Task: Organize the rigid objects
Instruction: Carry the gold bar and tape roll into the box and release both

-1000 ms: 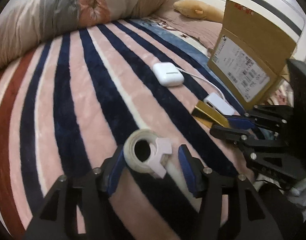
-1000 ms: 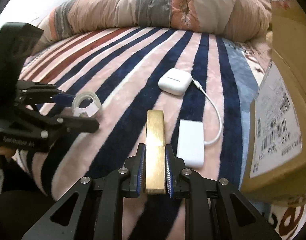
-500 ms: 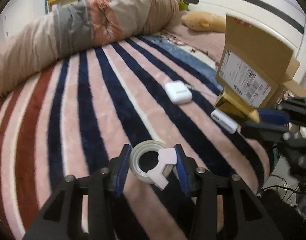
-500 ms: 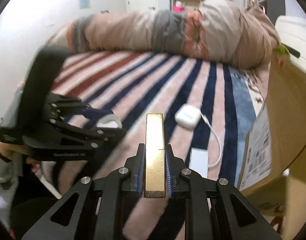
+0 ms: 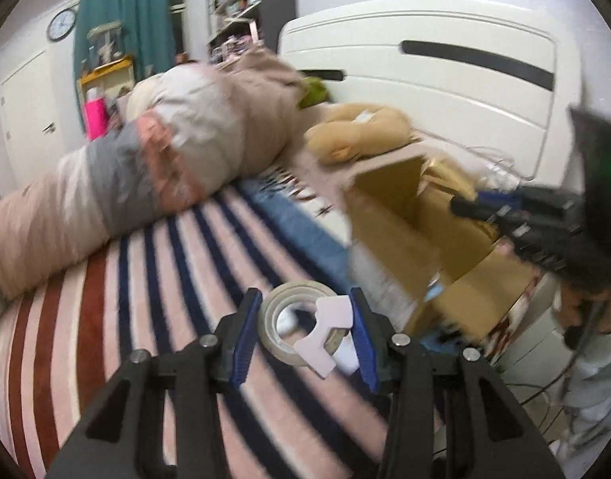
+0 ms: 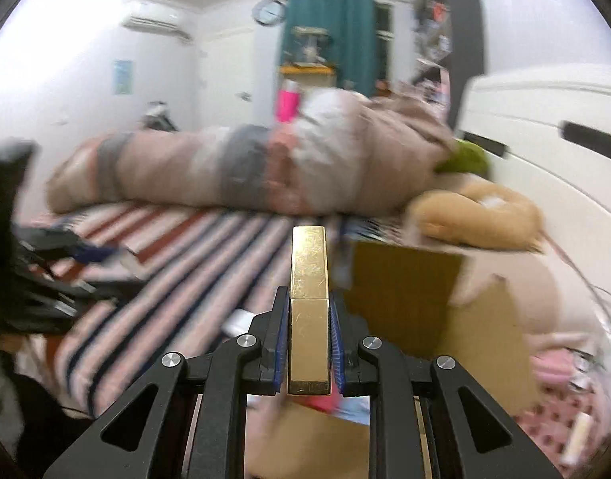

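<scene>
My left gripper is shut on a roll of clear tape with a white tab, held in the air above the striped bed cover. My right gripper is shut on a long gold bar and holds it over the open cardboard box. In the left wrist view the box stands right of the tape, and the right gripper hovers over its opening.
A rolled quilt lies across the back of the bed. A tan plush toy lies behind the box. A white cabinet stands at the right. The view is motion-blurred.
Both grippers have lifted off the bed with their objects. The right one has carried the gold bar over the box; the left has raised the tape and swung toward the box.
</scene>
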Demonstrator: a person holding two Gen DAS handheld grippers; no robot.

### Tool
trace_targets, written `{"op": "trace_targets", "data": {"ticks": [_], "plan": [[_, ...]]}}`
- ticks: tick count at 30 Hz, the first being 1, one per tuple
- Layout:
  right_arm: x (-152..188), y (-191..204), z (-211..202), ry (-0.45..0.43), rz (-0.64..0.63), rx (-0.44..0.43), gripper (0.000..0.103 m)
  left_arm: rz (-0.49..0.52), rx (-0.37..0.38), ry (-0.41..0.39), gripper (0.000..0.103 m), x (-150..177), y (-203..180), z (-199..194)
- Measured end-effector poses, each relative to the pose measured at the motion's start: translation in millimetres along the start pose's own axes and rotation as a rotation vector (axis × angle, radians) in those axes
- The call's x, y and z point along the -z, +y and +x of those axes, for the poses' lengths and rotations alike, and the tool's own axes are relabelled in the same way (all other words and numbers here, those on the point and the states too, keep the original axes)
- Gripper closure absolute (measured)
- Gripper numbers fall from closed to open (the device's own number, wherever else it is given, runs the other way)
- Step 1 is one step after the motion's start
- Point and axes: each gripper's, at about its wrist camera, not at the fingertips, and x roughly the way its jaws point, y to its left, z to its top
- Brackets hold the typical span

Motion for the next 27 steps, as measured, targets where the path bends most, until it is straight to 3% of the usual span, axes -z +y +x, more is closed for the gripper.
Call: {"op": "trace_targets", "data": {"ticks": [4,10,19,27], "plan": [[20,-36,26,0.113,0.012,0.072,0.09,0.063,0.035,0.002,0.063,-36,-40,20],[39,-51,49,0.212,-0.05,0.157,0.089,0.128,0.081,0.046,0.063,-69,-87,56],[45,-56,49,0.194,-0.086,0.127,0.089,0.182,0.1,0.136,0.063,-85,-116,102],[46,-58,44,0.17,-0.077,0.084,0.089,0.23,0.042,0.234,0.063,-102,-120,149]]}}
